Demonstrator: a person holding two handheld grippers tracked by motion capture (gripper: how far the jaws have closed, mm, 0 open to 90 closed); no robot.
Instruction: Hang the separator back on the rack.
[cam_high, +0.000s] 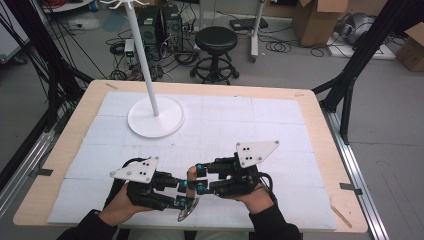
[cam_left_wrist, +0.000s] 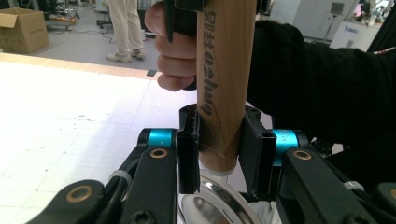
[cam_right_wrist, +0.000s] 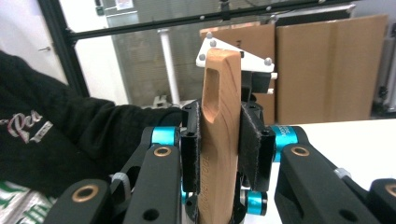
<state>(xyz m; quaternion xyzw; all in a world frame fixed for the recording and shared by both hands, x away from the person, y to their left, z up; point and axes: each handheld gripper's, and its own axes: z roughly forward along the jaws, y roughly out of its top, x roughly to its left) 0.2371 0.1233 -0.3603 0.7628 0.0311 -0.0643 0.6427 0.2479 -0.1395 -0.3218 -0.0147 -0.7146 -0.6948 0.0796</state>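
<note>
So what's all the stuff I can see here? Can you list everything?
wooden handle: one, light brown with dark lettering, held between both grippers near the table's front edge
metal bowl end: one, shiny silver, at the lower end of the wooden handle
stand: one, white, round base and pole, back left of the table
table: one, pale wood edge with a white top
stool: one, black, on the floor behind the table
cardboard boxes: at least two, brown, on the floor at the back right
left hand-held gripper: one, black with blue, shut on the wooden handle
right hand-held gripper: one, black with blue, shut on the wooden handle
hands: two, in black sleeves
</note>
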